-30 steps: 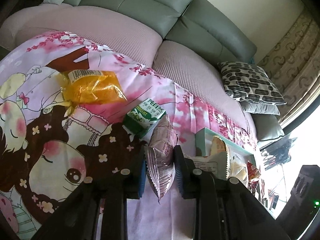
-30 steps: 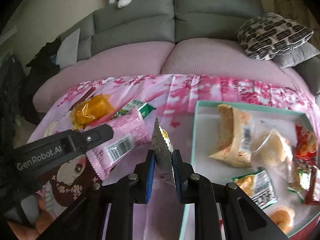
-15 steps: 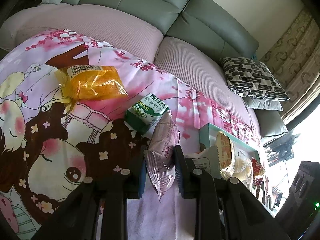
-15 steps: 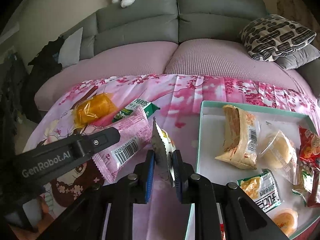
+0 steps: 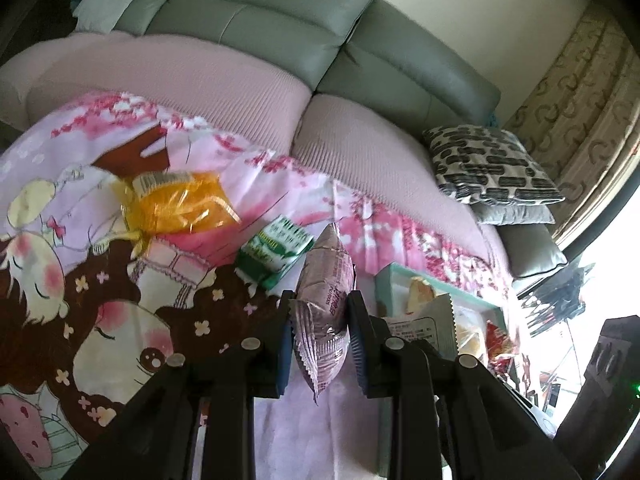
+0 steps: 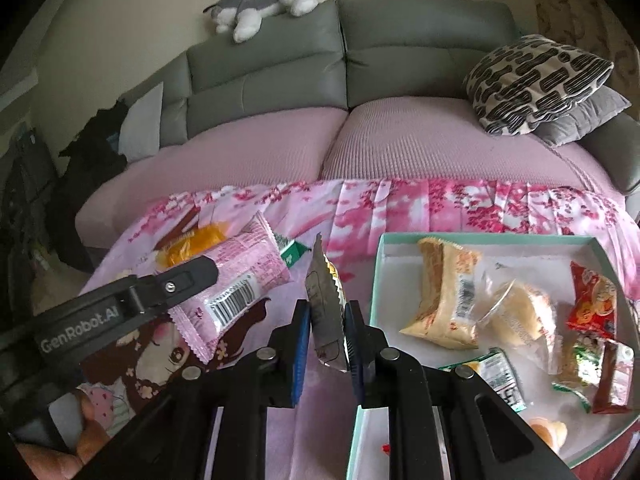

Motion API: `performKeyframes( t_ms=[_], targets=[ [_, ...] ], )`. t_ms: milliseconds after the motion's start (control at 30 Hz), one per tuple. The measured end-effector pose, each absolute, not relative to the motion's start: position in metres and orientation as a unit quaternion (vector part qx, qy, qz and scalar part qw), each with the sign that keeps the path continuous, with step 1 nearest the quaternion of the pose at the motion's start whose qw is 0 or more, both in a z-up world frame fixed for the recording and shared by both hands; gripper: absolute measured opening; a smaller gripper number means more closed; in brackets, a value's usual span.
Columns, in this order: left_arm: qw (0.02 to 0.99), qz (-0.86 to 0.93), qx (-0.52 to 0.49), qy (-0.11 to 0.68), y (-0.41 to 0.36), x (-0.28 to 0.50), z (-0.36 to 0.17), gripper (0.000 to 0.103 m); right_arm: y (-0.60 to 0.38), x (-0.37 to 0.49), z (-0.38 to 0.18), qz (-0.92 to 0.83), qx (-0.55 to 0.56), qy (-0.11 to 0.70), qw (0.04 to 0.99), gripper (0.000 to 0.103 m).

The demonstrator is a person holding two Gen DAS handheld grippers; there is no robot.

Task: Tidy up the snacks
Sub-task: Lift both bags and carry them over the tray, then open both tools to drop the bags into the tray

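Left claw (image 5: 320,322) is clamping a pink snack packet (image 5: 326,300) by its lower half, the packet standing upright between the pads and clear of the printed cloth (image 5: 100,280) below. In the right wrist view the same packet (image 6: 236,284) is jutting from the left claw (image 6: 200,274) up and to the right, barcode showing; part of a hand (image 6: 60,448) is gripping the handle at lower left. Right claw (image 6: 326,336) is pinching a thin silver packet with a zigzag edge (image 6: 324,304), held on edge between its pads. Just right of the right claw, a teal-rimmed tray (image 6: 380,256) is holding several snacks: a tan wrapped cake (image 6: 444,292), a clear-bagged bun (image 6: 520,312), a red packet (image 6: 592,300) at the far right side. Beyond the left claw, a small green-and-white carton (image 5: 274,252) is lying on the cloth, with an orange cellophane bag (image 5: 180,204) farther off to its left; both are well apart from the tray. Past the cloth, pink seat cushions (image 6: 420,148) and the grey sofa back (image 6: 340,60) are filling the view. A patterned black-and-white pillow (image 6: 536,80) is resting at far right, a plush toy (image 6: 264,4) is lying on top of the sofa back.
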State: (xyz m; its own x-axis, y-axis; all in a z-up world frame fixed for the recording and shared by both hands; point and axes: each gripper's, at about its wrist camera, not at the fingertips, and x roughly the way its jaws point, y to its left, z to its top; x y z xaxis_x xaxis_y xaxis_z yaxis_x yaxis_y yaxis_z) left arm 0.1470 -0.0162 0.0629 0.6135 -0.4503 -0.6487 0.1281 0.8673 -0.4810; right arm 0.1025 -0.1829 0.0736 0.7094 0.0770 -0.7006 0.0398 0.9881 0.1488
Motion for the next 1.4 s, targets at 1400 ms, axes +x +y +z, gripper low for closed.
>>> performKeyframes(
  t_ms=[1400],
  targets=[
    [0.867,-0.26,-0.079,0.419,-0.145,0.119,0.072,0.027,-0.356,0.037,0.084,-0.162,0.191,0.357,0.9,0.019]
  ],
)
